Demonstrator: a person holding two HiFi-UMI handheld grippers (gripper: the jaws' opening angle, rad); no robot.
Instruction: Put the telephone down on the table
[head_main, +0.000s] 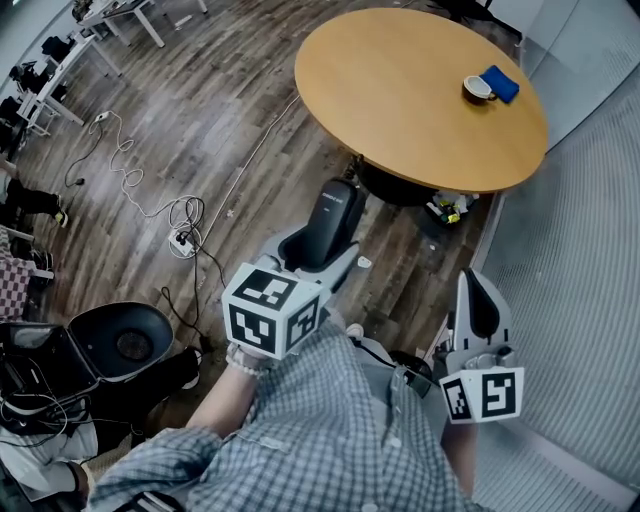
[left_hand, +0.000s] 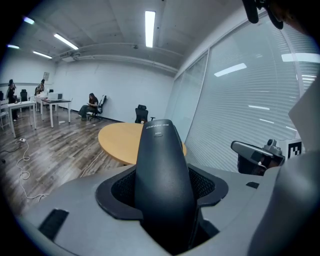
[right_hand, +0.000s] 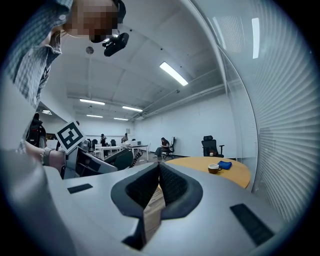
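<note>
Telephone (head_main: 335, 225) is up in the air, well short of the table (head_main: 400, 90), and I've got it clamped in my left gripper (head_main: 322, 252). In the left gripper view the dark handset (left_hand: 162, 185) stands straight up out of the jaws, pads pressed on both its sides, so that grip looks firm to me.

My right gripper (head_main: 478, 300) hangs off to my right over the floor (head_main: 200, 130), jaws together on nothing. Its own view shows the pads meeting at the tips (right_hand: 159, 167), with only wood floor showing in the slit lower down.

Here's what matters. The telephone's long axis runs along the left jaws and points up and ahead, toward the near edge of the round table. The tabletop (left_hand: 120, 142) sits directly behind the handset in the left gripper view, a touch to the left. So the table lies straight along the way the handset already points, and the left hand is the one to carry it there.

The cup (head_main: 478, 88) and the blue cloth (head_main: 500, 83) sit touching at the far right of the top. The near and left parts are bare wood, so I'd aim there and tip the handset flat before letting go.
</note>
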